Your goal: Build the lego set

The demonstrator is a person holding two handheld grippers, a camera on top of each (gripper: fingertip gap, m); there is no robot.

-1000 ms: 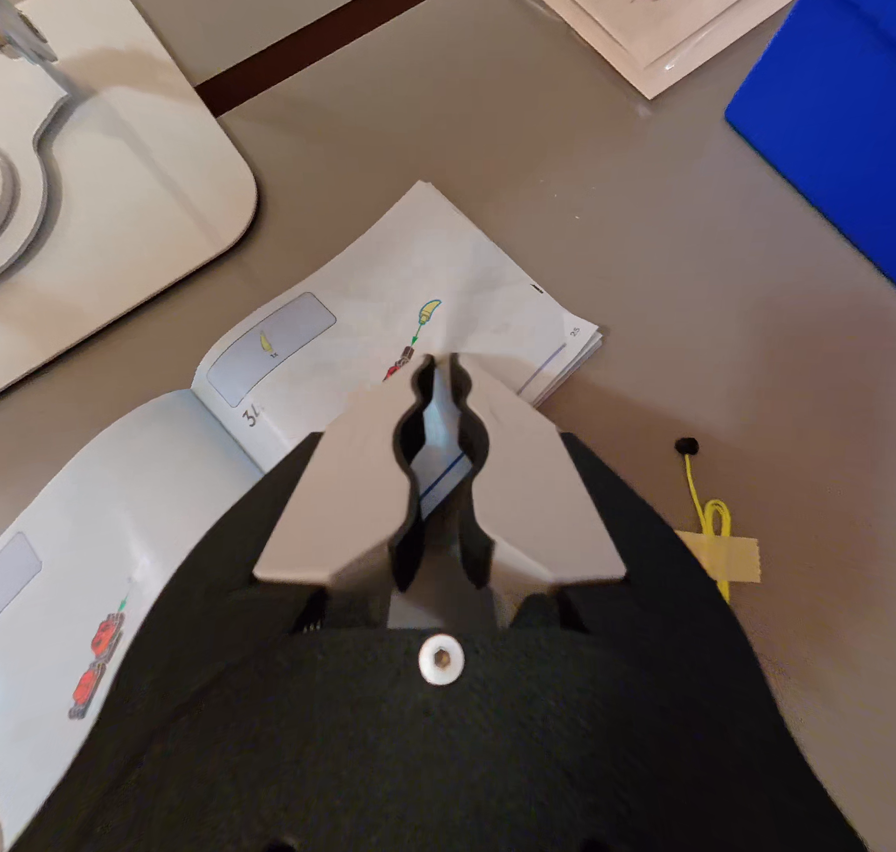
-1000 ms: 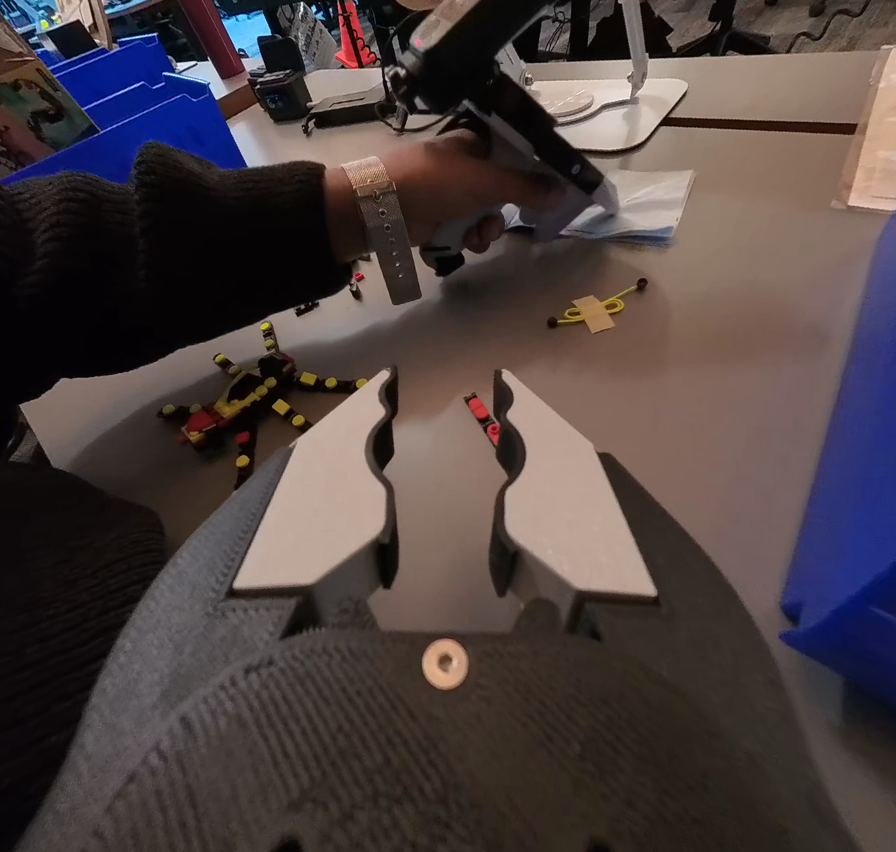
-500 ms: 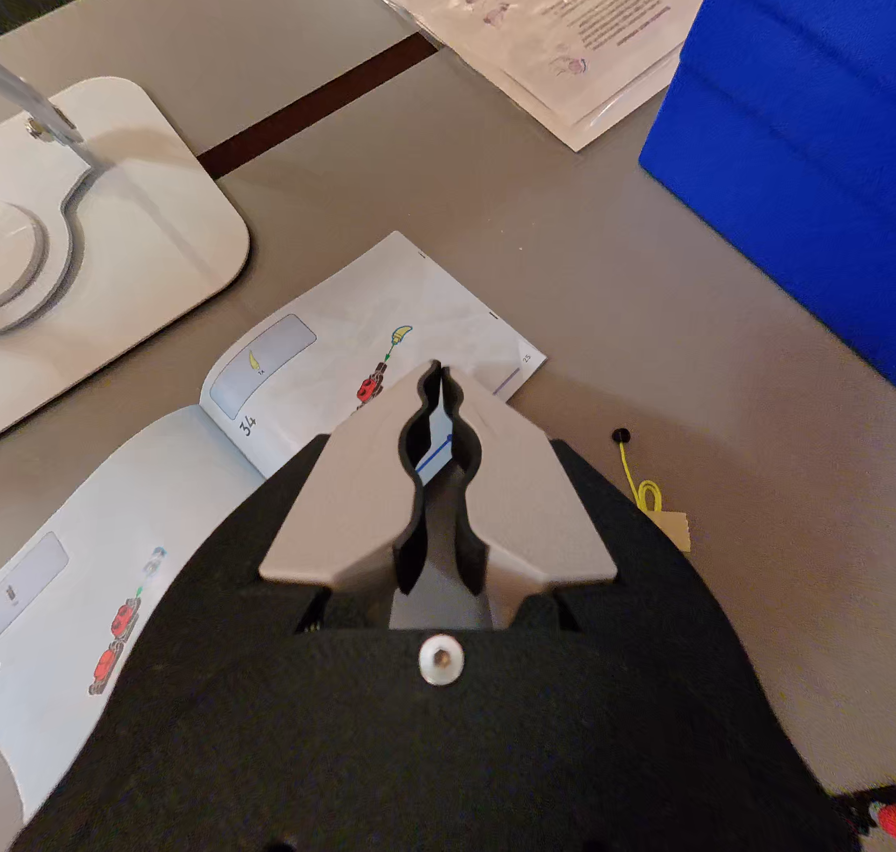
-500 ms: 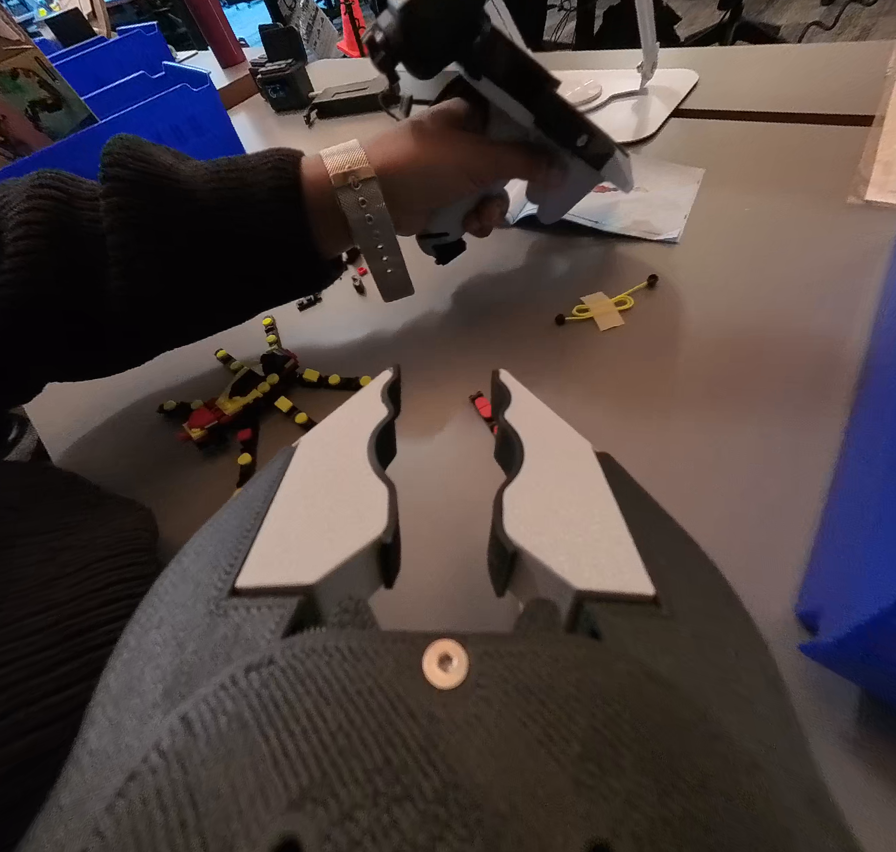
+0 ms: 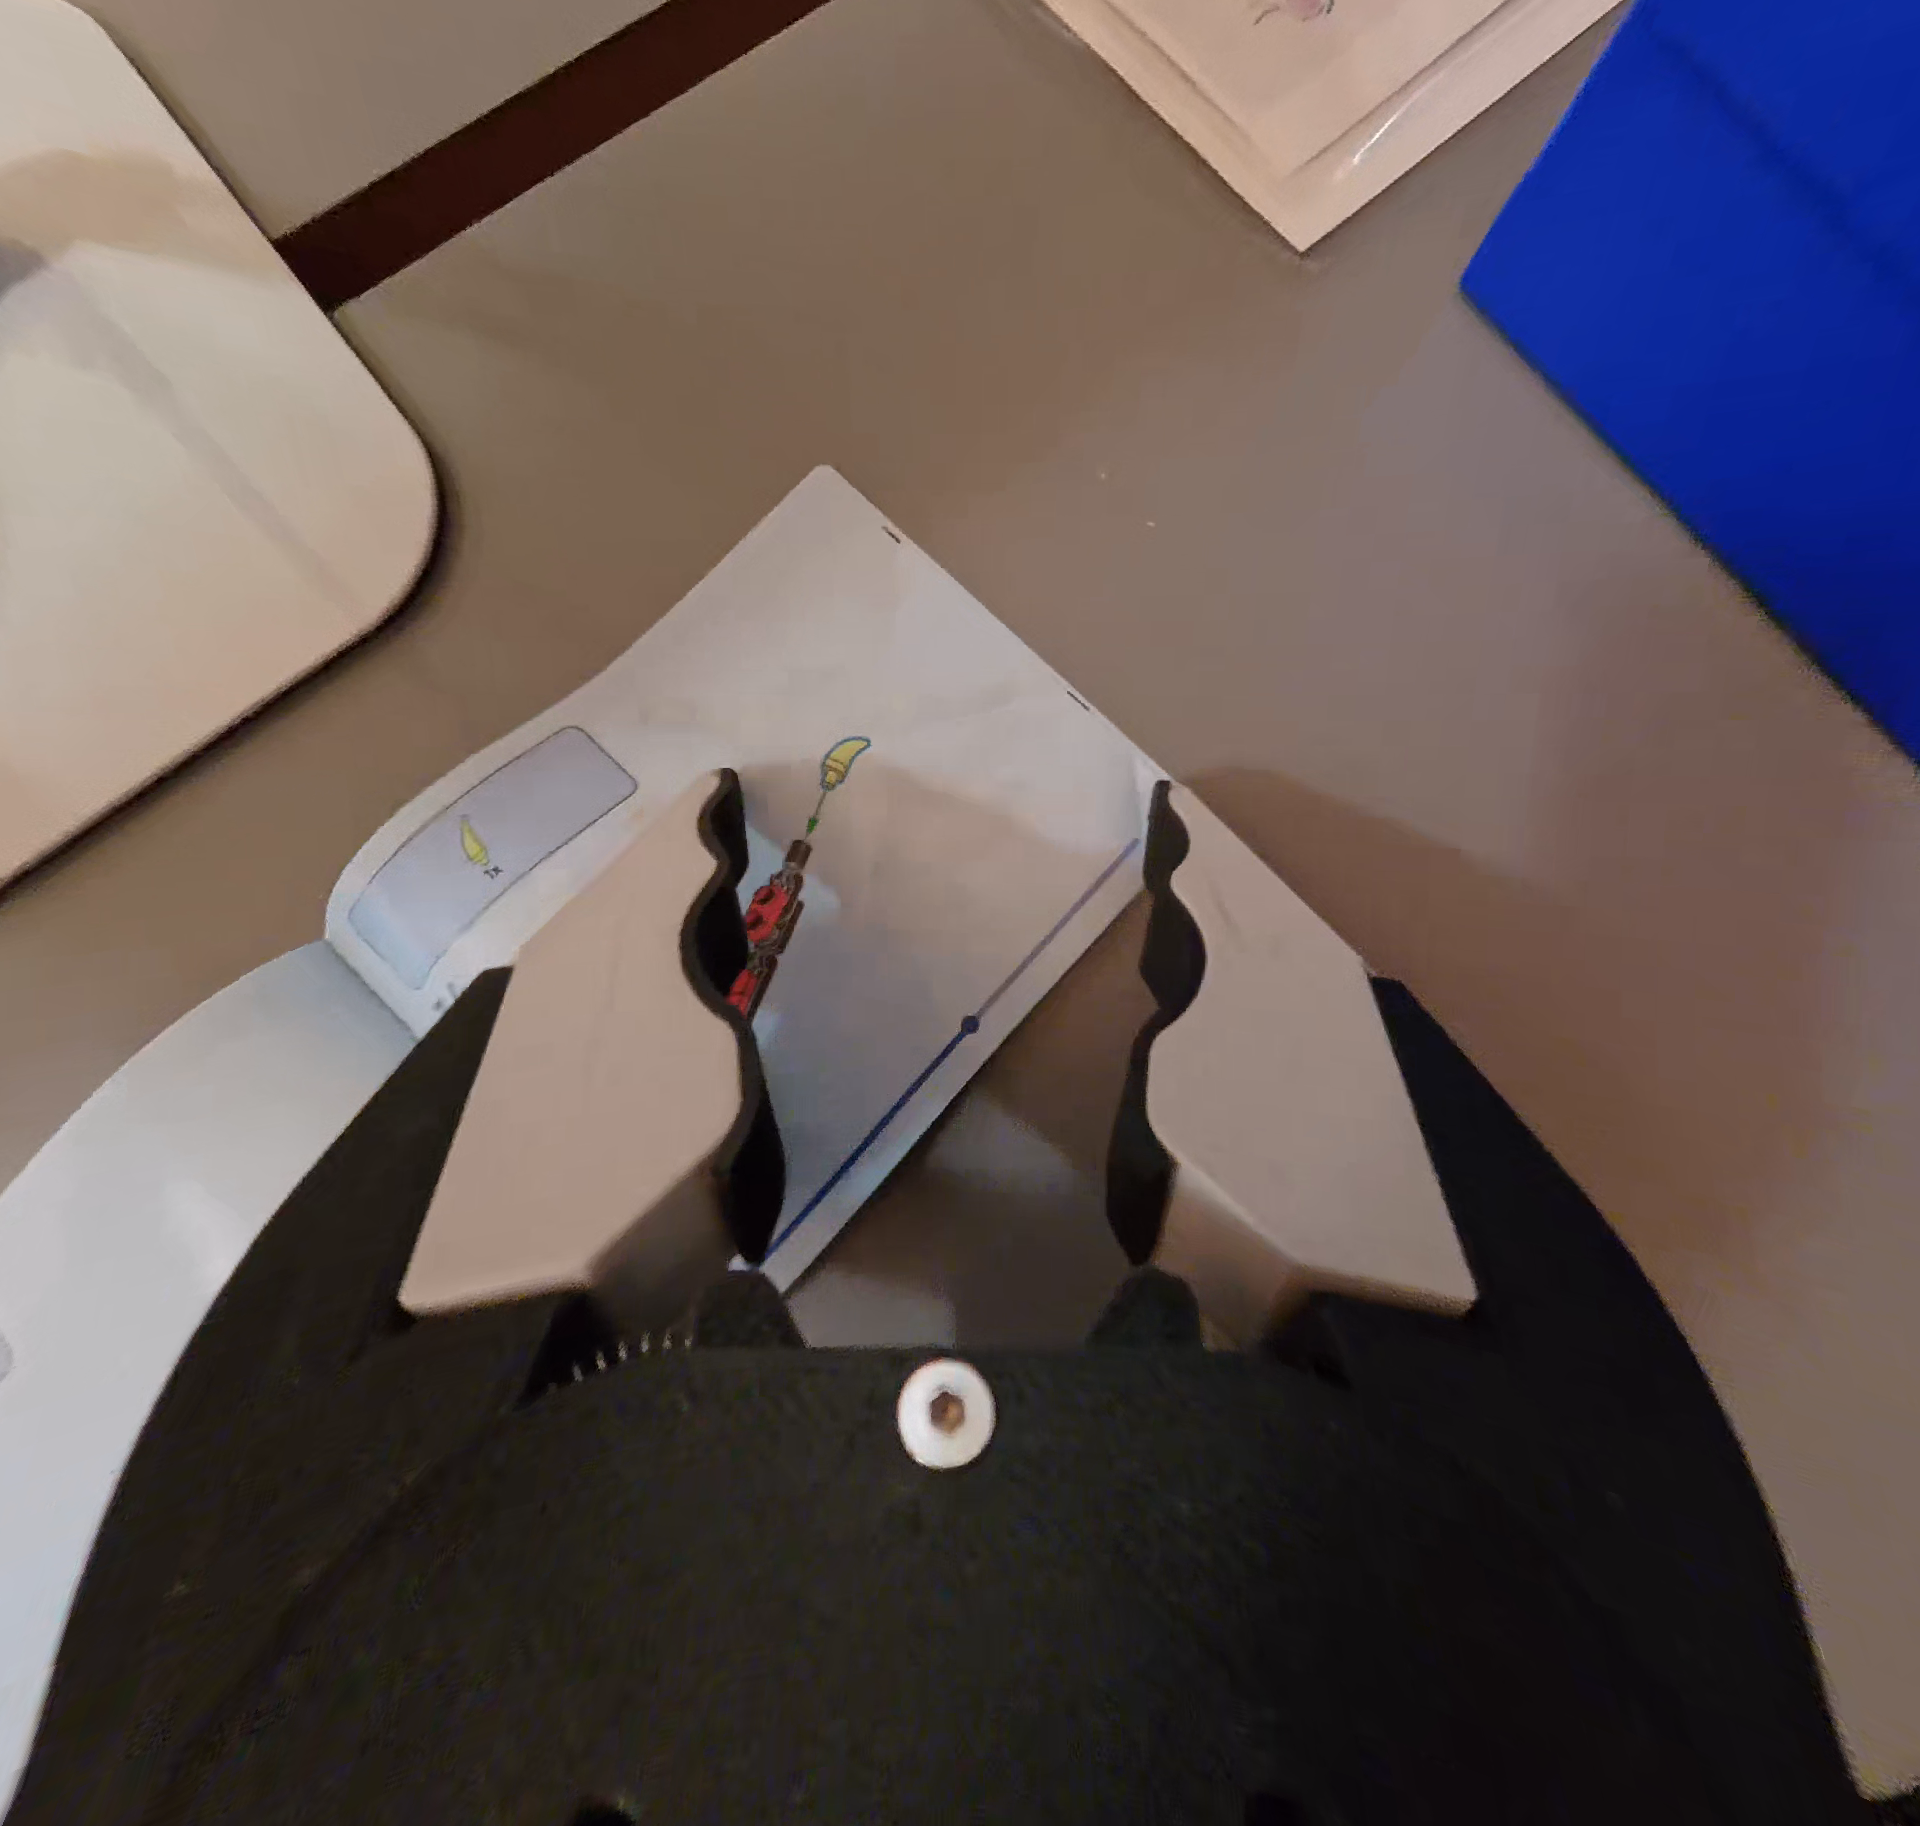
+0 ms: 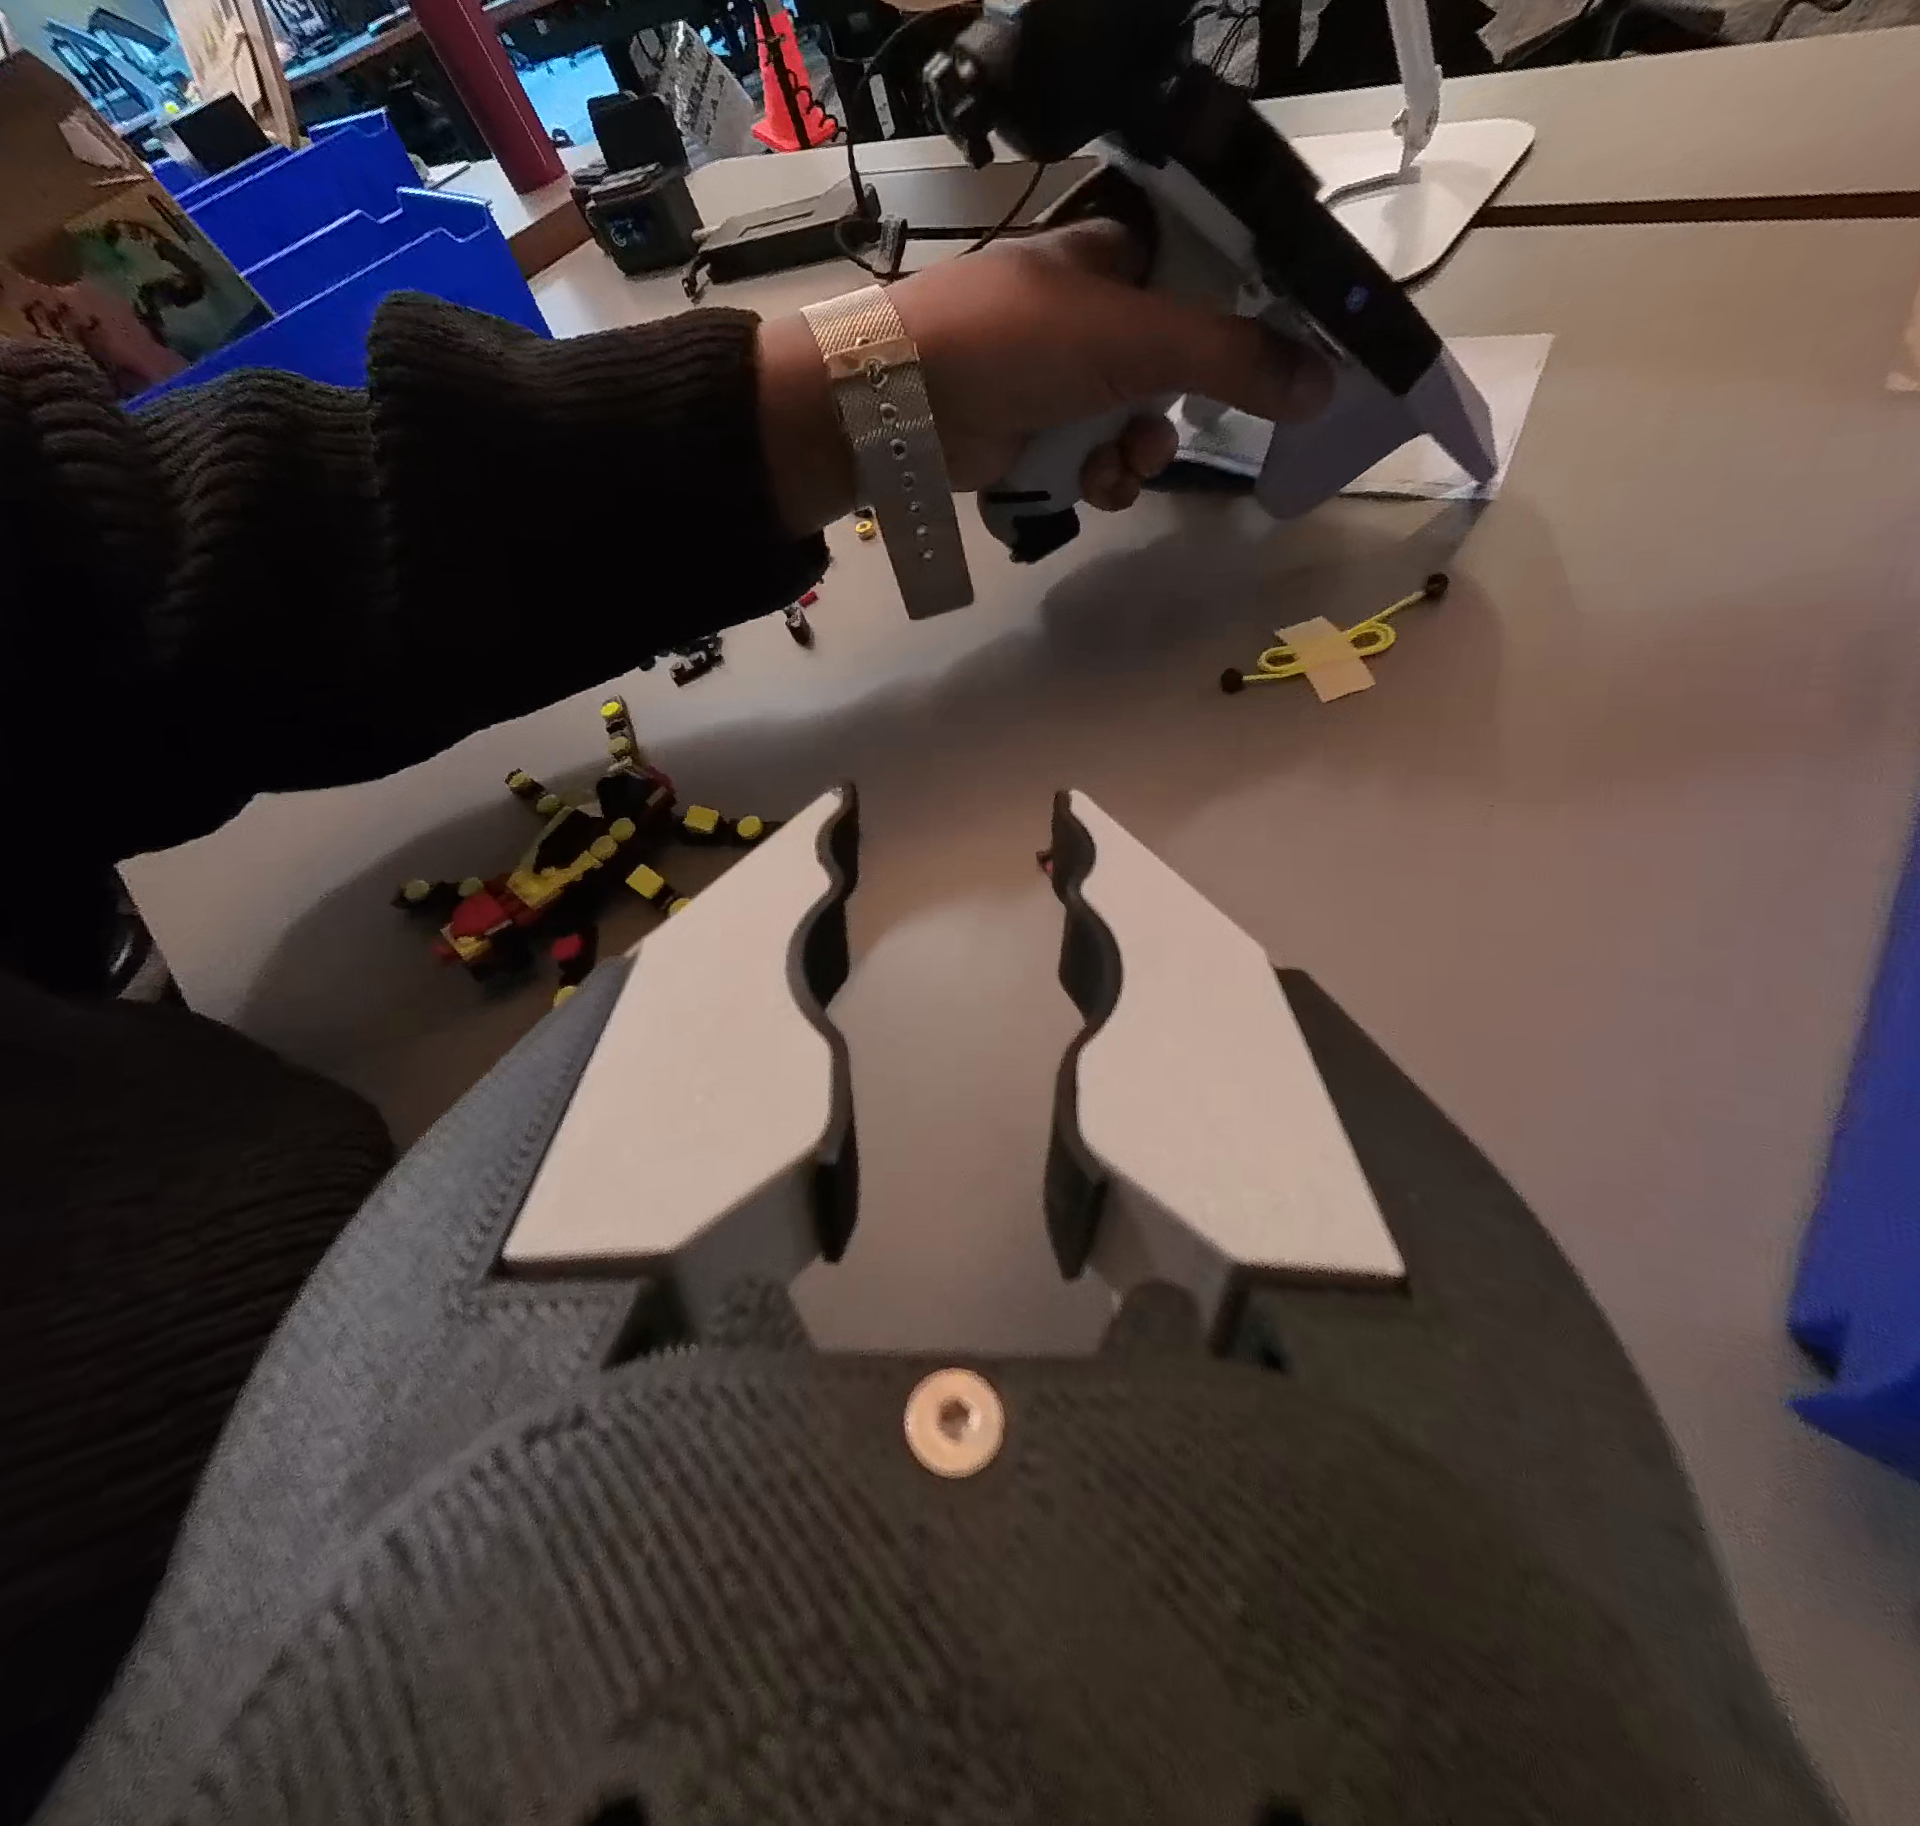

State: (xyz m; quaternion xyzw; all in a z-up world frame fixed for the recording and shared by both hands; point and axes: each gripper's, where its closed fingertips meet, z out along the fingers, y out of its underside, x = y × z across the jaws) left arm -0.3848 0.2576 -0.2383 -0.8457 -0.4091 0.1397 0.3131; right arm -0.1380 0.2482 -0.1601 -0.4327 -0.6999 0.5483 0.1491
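Left gripper (image 5: 940,800) has its jaws spread wide over the open instruction booklet (image 5: 935,654), nothing between them but the page. From the right wrist view one fingertip looks to be touching or just above the page corner; contact can't be confirmed.

Right gripper (image 6: 951,810) hangs with jaws parted, empty, above bare table (image 6: 1455,893). The part-built lego model (image 6: 561,872) lies left of its jaws, well outside the gap. A small red piece (image 6: 1047,857) peeks out just past the right jaw tip. Loose small pieces (image 6: 748,638) sit farther ahead-left, under the sleeve.

Risks, as a judgement:
- Thin glossy pages: a jaw tip dragging could crease the sheet, flip it or slide the booklet, losing the step.
- Model is spindly, black/yellow/red with thin jointed legs. A side-on pinch would likely pop a leg off.
- Yellow cord with taped middle (image 6: 1325,659), ahead-right of the right jaws, could snag a finger.
- Smooth grey table: small pieces skid if nudged.
- Blue bin (image 6: 1860,1205) close on the right limits swing.

Jaw pads are wavy-edged, matte grey, hard plastic: poor grip on tiny studs.
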